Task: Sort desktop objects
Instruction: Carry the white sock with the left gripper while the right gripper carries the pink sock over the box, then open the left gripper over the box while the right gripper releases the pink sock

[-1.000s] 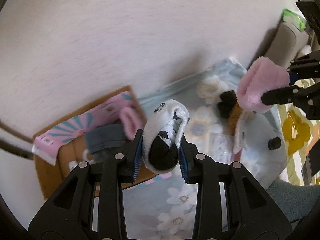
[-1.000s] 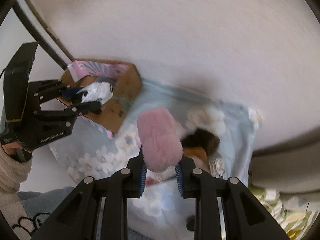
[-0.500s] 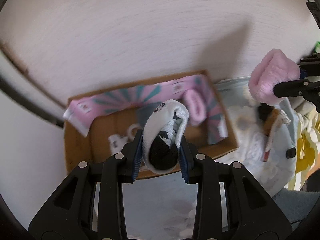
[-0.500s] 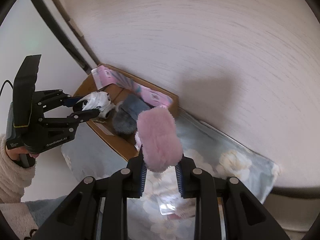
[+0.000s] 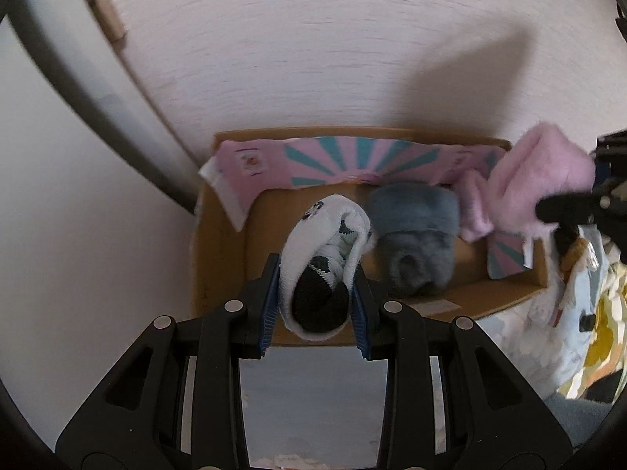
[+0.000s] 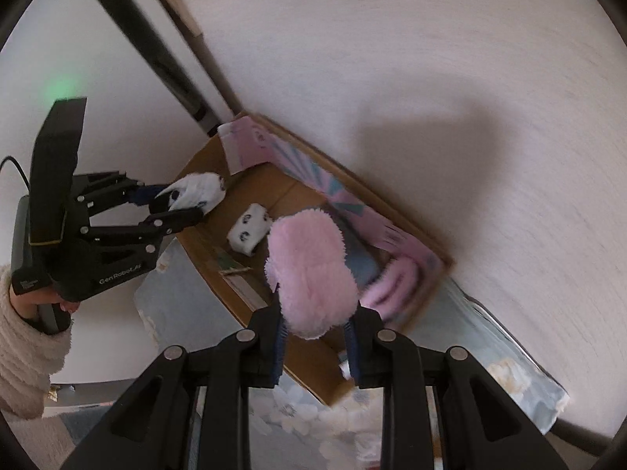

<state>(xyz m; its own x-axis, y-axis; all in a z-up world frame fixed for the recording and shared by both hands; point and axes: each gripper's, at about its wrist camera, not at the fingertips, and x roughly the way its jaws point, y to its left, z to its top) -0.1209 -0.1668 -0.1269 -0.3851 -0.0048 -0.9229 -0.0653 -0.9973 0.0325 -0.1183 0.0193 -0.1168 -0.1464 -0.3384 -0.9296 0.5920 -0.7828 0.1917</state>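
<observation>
Both grippers have swung over the box [image 5: 219,235] at frame centre. Left gripper [image 5: 315,305] pinches a white sock [image 5: 325,243], right gripper [image 6: 315,346] a pink sock [image 6: 309,270]. Inside lie a grey sock [image 5: 415,243], another pink one [image 5: 474,211] and a white roll [image 6: 249,234].

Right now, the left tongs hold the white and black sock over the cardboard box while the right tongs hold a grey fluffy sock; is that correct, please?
Not quite: the fluffy sock in the right tongs is pink, as the right wrist view shows. The grey one lies inside the cardboard box. The left tongs do hold the white and black sock over the box.
</observation>
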